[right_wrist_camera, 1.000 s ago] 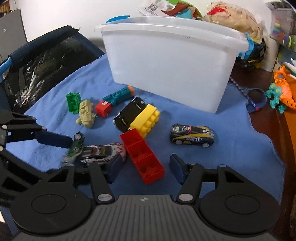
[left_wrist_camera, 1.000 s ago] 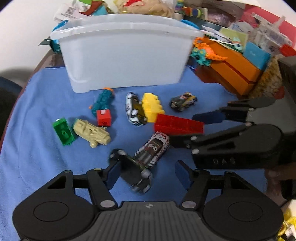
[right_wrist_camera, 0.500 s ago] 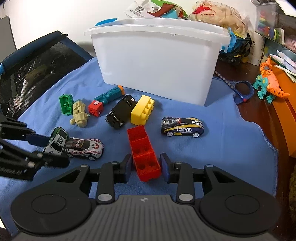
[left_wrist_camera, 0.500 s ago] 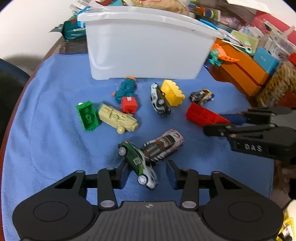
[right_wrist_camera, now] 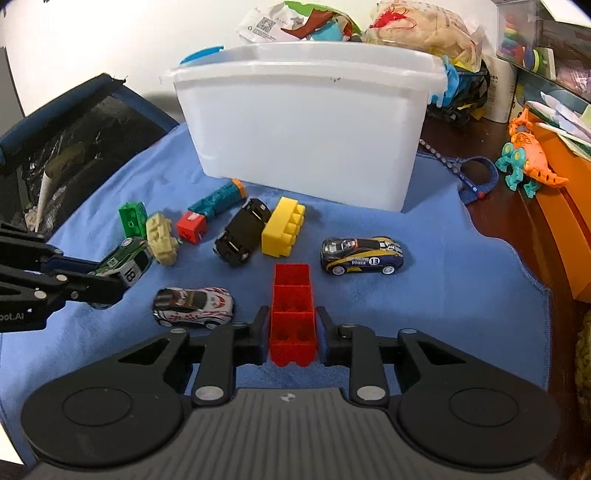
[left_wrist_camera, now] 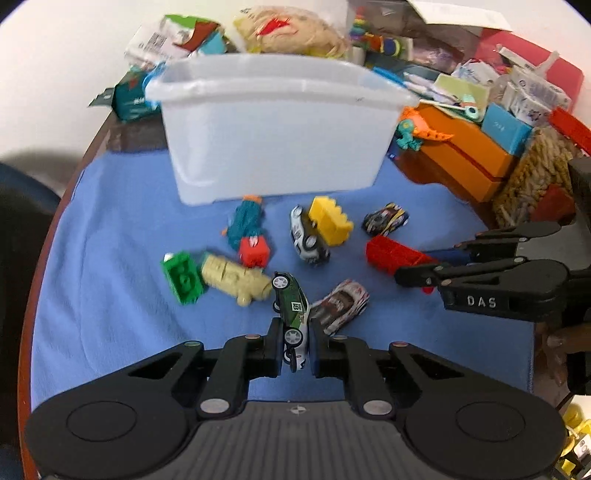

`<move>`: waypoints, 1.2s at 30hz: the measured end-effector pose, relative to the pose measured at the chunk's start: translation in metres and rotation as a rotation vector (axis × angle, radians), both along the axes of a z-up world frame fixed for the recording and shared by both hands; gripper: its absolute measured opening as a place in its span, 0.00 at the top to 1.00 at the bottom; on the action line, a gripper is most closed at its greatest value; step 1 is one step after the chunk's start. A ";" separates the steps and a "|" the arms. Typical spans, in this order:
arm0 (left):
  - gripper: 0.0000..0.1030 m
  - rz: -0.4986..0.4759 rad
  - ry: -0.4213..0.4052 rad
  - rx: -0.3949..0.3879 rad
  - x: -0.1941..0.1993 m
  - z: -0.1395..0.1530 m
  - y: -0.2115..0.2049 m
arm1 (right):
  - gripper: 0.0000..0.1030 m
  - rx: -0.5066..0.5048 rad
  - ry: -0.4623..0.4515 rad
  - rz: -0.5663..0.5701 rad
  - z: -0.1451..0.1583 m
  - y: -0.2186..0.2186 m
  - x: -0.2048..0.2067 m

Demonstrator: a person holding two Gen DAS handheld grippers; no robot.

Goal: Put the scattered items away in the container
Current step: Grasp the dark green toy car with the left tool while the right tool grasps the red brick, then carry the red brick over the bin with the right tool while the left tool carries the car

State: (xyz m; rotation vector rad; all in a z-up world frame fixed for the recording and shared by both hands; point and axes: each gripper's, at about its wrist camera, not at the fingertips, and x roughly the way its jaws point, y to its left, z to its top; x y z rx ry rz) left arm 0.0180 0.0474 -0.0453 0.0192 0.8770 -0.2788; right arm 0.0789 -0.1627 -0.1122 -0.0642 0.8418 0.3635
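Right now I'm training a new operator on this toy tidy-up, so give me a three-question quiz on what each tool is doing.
1. True or false: the left tool is shut on the green toy car.
2. What does the right tool grip?
A. yellow block
B. red block
C. dark blue racing car
3. Fill in: the white-and-red car lies on the blue ____.

Key:
1. True.
2. B, the red block; the yellow block and dark blue racing car lie loose.
3. Cloth.

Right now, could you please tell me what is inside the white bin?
From both wrist views, the white bin shows only its outer wall and rim; its interior is hidden. Snack bags rise behind it, not inside as far as I can tell.
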 end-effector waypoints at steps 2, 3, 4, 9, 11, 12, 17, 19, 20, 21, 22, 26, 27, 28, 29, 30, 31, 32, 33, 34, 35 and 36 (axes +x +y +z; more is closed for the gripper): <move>0.84 -0.011 -0.016 -0.001 0.002 0.007 -0.002 | 0.73 0.009 -0.015 -0.010 0.007 -0.001 -0.004; 0.84 -0.015 -0.022 -0.003 0.004 0.011 -0.002 | 0.73 0.015 -0.020 -0.017 0.011 -0.002 -0.005; 0.84 -0.016 -0.029 -0.008 0.005 0.014 -0.003 | 0.73 0.023 -0.027 -0.024 0.015 -0.004 -0.007; 0.84 -0.034 -0.068 -0.014 0.017 0.035 -0.006 | 0.73 0.048 -0.067 -0.060 0.035 -0.012 -0.015; 0.83 -0.041 -0.083 -0.014 0.023 0.042 -0.006 | 0.73 0.058 -0.086 -0.074 0.043 -0.016 -0.016; 0.83 -0.044 -0.088 -0.016 0.026 0.045 -0.006 | 0.73 0.062 -0.097 -0.083 0.047 -0.018 -0.016; 0.83 -0.060 -0.126 0.000 0.042 0.058 -0.006 | 0.73 0.072 -0.137 -0.114 0.065 -0.023 -0.011; 0.83 -0.068 -0.138 0.016 0.049 0.062 -0.007 | 0.73 0.074 -0.154 -0.122 0.071 -0.024 -0.007; 0.83 -0.071 -0.140 0.020 0.054 0.065 -0.007 | 0.73 0.076 -0.163 -0.124 0.074 -0.025 -0.005; 0.83 -0.075 -0.144 0.025 0.059 0.067 -0.006 | 0.73 0.079 -0.170 -0.126 0.077 -0.025 -0.003; 0.83 -0.079 -0.151 0.032 0.064 0.071 -0.006 | 0.73 0.080 -0.180 -0.127 0.081 -0.025 0.000; 0.83 -0.094 -0.188 0.039 0.083 0.087 -0.007 | 0.73 0.072 -0.212 -0.114 0.092 -0.023 0.015; 0.83 -0.096 -0.200 0.040 0.089 0.092 -0.007 | 0.73 0.070 -0.220 -0.110 0.095 -0.023 0.020; 0.83 -0.095 -0.210 0.040 0.095 0.096 -0.008 | 0.73 0.070 -0.231 -0.107 0.099 -0.022 0.026; 0.83 -0.094 -0.217 0.037 0.102 0.100 -0.008 | 0.73 0.070 -0.241 -0.102 0.102 -0.021 0.030; 0.83 -0.092 -0.223 0.032 0.107 0.104 -0.008 | 0.73 0.070 -0.252 -0.098 0.106 -0.020 0.036; 0.83 -0.090 -0.230 0.025 0.114 0.108 -0.008 | 0.73 0.072 -0.265 -0.093 0.110 -0.018 0.042; 0.83 -0.089 -0.238 0.024 0.119 0.111 -0.009 | 0.73 0.073 -0.276 -0.089 0.113 -0.018 0.047; 0.83 -0.089 -0.248 0.022 0.125 0.114 -0.009 | 0.73 0.075 -0.289 -0.084 0.117 -0.016 0.053; 0.83 -0.088 -0.254 0.019 0.131 0.116 -0.009 | 0.73 0.076 -0.299 -0.081 0.120 -0.014 0.060; 0.83 -0.087 -0.259 0.016 0.137 0.118 -0.010 | 0.73 0.077 -0.308 -0.082 0.123 -0.012 0.067; 0.83 -0.086 -0.262 0.012 0.145 0.119 -0.010 | 0.73 0.079 -0.312 -0.082 0.126 -0.011 0.072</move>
